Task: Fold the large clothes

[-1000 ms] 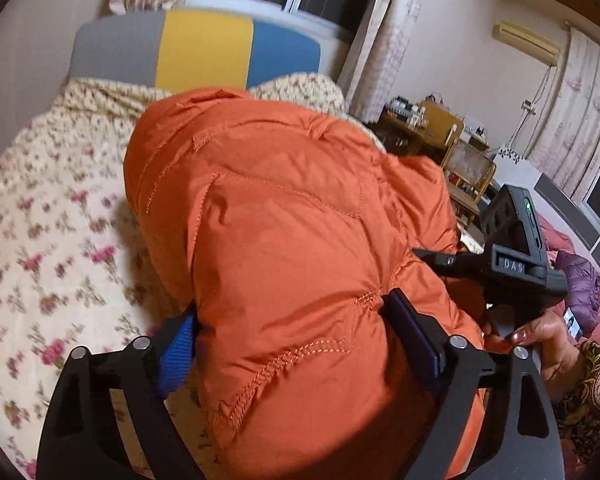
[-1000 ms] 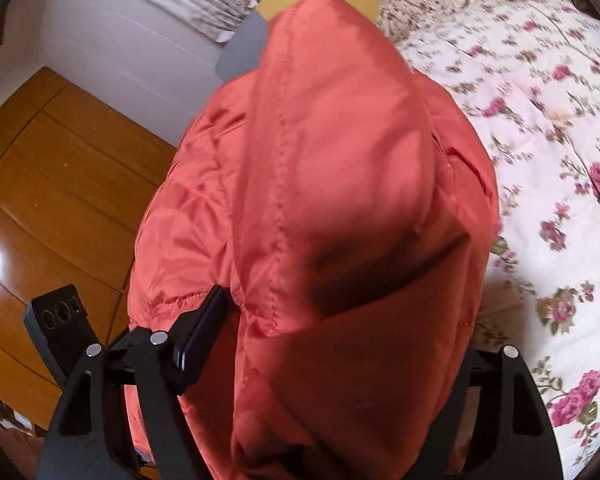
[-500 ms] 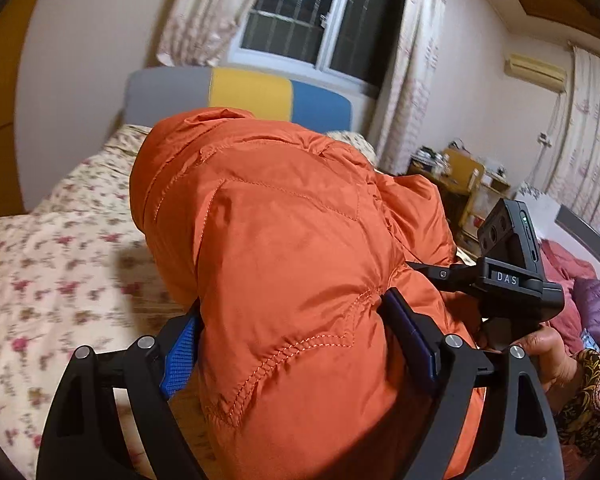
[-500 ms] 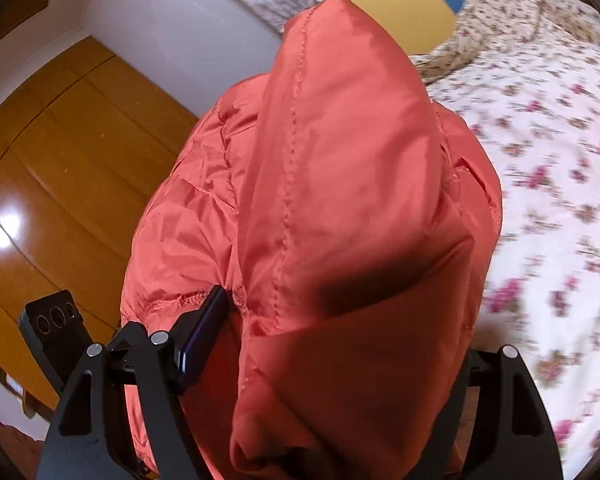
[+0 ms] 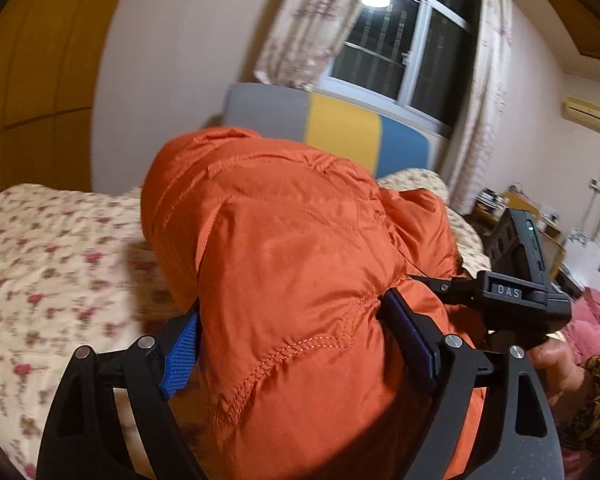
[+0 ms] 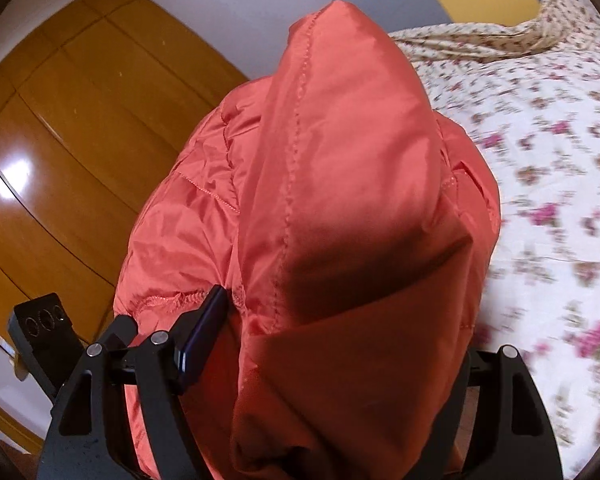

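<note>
So both grippers are clamped on the same puffy orange jacket [image 5: 300,280], which is bunched up and held above the floral bedspread [image 5: 52,264]. Left gripper [image 5: 296,348] has its 2 blue pads squeezing a thick quilted fold; right gripper [image 6: 328,344] pinches another wad (only 1 pad [image 6: 202,336] visible, the other's buried in fabric). A hand [image 5: 556,364] grips the right tool's handle. Further back: a grey, yellow and blue headboard [image 5: 340,128], then a dark window [image 5: 404,52] with curtains.
</note>
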`<state>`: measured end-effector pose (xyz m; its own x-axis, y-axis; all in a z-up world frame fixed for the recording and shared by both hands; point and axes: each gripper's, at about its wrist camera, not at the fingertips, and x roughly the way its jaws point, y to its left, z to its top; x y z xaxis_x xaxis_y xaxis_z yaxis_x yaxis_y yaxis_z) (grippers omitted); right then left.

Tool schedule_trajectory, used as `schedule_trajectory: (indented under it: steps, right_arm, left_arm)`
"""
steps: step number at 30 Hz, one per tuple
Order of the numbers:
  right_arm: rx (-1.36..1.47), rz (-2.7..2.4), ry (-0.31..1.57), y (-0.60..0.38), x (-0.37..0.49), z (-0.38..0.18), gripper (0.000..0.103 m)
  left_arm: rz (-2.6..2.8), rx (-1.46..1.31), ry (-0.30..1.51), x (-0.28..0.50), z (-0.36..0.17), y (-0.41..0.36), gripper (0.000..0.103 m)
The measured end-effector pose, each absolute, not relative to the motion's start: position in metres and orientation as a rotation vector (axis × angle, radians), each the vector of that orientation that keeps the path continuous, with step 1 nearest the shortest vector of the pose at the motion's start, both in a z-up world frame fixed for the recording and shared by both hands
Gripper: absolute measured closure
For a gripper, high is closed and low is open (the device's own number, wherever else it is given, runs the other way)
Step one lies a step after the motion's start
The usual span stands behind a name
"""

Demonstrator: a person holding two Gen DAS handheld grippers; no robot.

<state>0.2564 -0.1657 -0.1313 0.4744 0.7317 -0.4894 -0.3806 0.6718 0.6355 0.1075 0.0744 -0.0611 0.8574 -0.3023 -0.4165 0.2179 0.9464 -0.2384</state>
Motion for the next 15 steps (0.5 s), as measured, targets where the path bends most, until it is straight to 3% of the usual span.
schedule_trajectory:
  steps: [4, 8, 15]
  right_arm:
    - [0.385, 0.687, 0.834, -0.116, 0.265, -0.148, 0.025]
    - [0.333, 0.627, 0.848, -0.1, 0.276, -0.171, 0.013]
    - [0.316, 0.573, 0.858, -0.101, 0.261, -0.163, 0.011]
  left_arm:
    - [-0.185, -0.185, 0.496, 0.115, -0.083, 0.108, 0.019]
    - [-0.126, -0.223, 0.526, 0.115, -0.112, 0.128, 0.01]
    - [-0.066, -0.344, 0.567, 0.103, -0.121, 0.126, 0.009]
